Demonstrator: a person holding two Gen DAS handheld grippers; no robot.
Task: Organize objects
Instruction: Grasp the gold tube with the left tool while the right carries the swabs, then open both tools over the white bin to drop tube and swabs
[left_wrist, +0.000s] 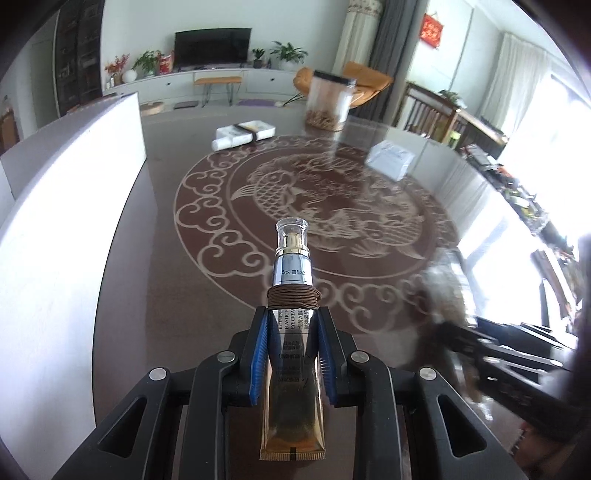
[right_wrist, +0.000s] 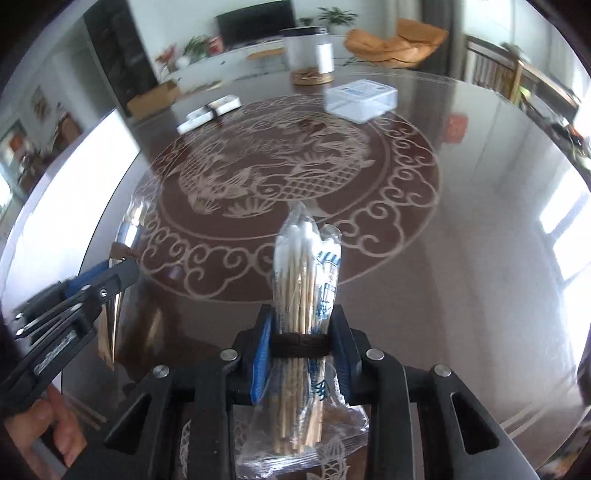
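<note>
My left gripper (left_wrist: 293, 314) is shut on a gold and silver eye cream tube (left_wrist: 291, 295) with a brown band wound around it, held above the round brown table (left_wrist: 155, 295). My right gripper (right_wrist: 301, 314) is shut on a plastic pack of cotton swabs (right_wrist: 304, 280) bound with a dark band, also above the table (right_wrist: 461, 258). The left gripper (right_wrist: 92, 280) shows at the left edge of the right wrist view. A clear plastic box (right_wrist: 360, 96) (left_wrist: 391, 160), a white banded bundle (left_wrist: 245, 134) (right_wrist: 210, 112) and a clear jar (left_wrist: 328, 101) (right_wrist: 308, 55) stand far across the table.
A white panel (left_wrist: 66, 229) runs along the table's left edge. The table carries a pale fish pattern (left_wrist: 310, 195). Orange chairs (left_wrist: 365, 83) and a wooden chair (left_wrist: 436, 114) stand beyond the far edge.
</note>
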